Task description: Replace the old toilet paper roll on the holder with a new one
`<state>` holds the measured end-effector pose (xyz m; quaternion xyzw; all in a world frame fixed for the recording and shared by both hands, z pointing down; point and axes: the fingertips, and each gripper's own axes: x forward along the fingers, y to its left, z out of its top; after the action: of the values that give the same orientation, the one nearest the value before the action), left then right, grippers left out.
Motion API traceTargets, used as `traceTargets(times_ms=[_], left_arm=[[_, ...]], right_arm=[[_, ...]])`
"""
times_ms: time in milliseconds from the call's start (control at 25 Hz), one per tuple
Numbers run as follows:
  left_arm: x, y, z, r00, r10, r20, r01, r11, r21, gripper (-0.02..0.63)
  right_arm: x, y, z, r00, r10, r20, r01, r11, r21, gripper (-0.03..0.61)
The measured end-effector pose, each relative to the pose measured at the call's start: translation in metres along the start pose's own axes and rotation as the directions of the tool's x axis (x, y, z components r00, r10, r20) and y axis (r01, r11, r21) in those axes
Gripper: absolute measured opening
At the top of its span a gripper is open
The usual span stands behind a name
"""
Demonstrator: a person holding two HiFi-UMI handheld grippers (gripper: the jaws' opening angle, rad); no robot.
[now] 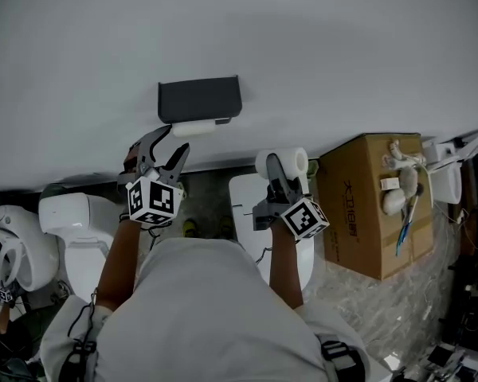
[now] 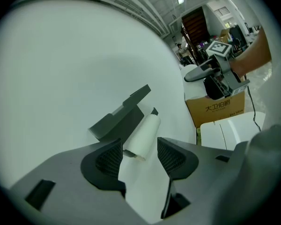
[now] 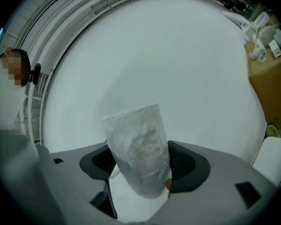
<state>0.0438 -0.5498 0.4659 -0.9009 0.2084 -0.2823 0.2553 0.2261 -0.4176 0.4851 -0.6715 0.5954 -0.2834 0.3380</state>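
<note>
wall holder (image 1: 199,99) bears old roll (image 1: 196,127); right gripper (image 3: 140,167) grips new roll (image 3: 136,137)

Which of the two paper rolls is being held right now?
The wrapped roll, clamped in the right tool; the thinner bare roll sits in the dark wall holder.

Mock washroom in a workshop hall — toilets (image 1: 68,213), cardboard box (image 1: 366,213).
</note>
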Motion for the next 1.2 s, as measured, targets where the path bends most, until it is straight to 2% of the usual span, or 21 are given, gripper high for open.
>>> traceTargets(times_ms=[360,680,840,1080,1200], left_arm=[[0.033,-0.011,0.001,0.997,-0.019,-0.073,0.029,0.989,0.145,0.249],[0.056,-0.019,-0.002,0.988,0.035,-0.148,0.019,0.939,0.345,0.270],[0.061,-0.020,0.004,0.988,0.066,-0.143,-0.003,0.915,0.403,0.238],[0.062,-0.021,0.007,0.983,0.104,-0.149,-0.018,0.874,0.486,0.230],[0.062,-0.024,0.011,0.984,0.106,-0.143,-0.022,0.870,0.492,0.225]], right_arm=[[0.001,-0.015,0.017,1.000,-0.009,0.015,0.009,1.000,-0.001,0.334],[-0.010,-0.034,0.027,0.998,-0.056,0.030,0.055,0.998,0.007,0.334],[-0.015,-0.040,0.032,0.997,-0.070,0.038,0.069,0.998,0.011,0.334],[-0.023,-0.042,0.036,0.996,-0.075,0.046,0.074,0.997,0.017,0.334],[-0.026,-0.043,0.035,0.996,-0.072,0.045,0.071,0.997,0.020,0.334]])
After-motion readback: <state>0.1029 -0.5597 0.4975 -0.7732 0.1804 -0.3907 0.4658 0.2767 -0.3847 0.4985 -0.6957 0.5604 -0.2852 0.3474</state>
